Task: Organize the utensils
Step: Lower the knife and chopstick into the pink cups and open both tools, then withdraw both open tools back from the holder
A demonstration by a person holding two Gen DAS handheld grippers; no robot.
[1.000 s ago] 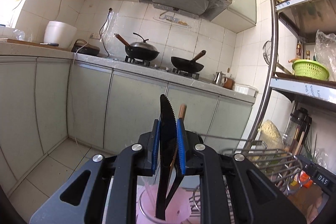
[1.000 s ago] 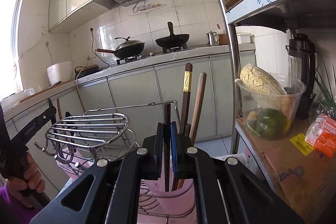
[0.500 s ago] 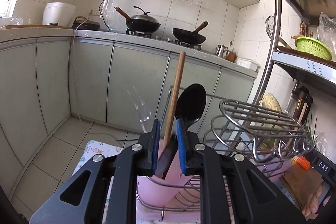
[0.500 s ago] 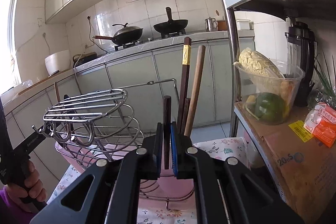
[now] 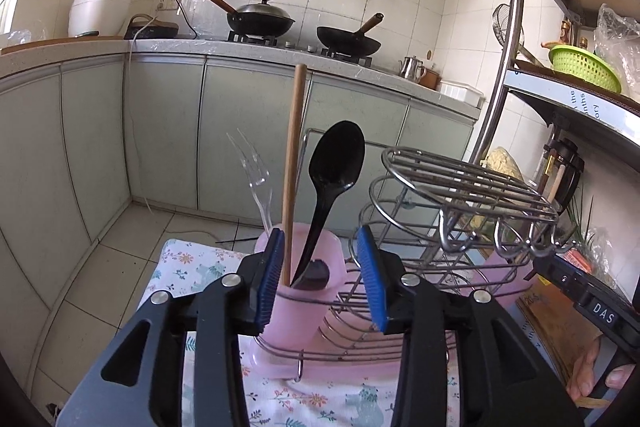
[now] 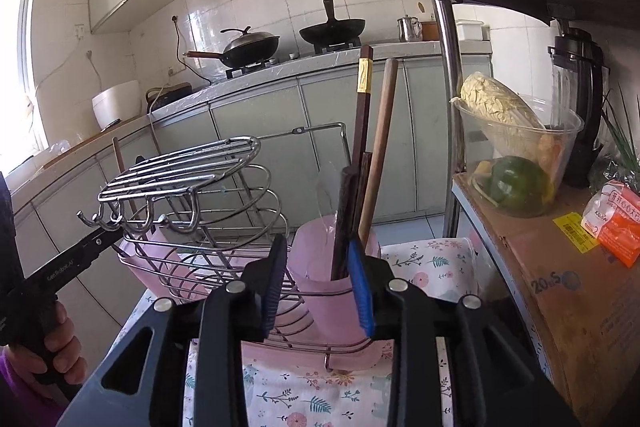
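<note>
From the left wrist, the left gripper (image 5: pixel 322 277) tilts slightly down; its jaws have just been opening and stand apart around the near pink cup (image 5: pixel 298 301), gripping nothing. A black spoon (image 5: pixel 332 183), wooden stick (image 5: pixel 293 167) and clear fork (image 5: pixel 256 183) stand in it.

From the right wrist, the right gripper (image 6: pixel 318 285), jaws likewise just opened, holds nothing; dark chopsticks (image 6: pixel 352 195) stand in the pink holder (image 6: pixel 332 303) between them.

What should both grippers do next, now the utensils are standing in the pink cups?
Probably draw both straight back. The left gripper has just opened, leaving the black spoon standing in its pink cup. The right gripper has just opened off the dark chopsticks.
</note>
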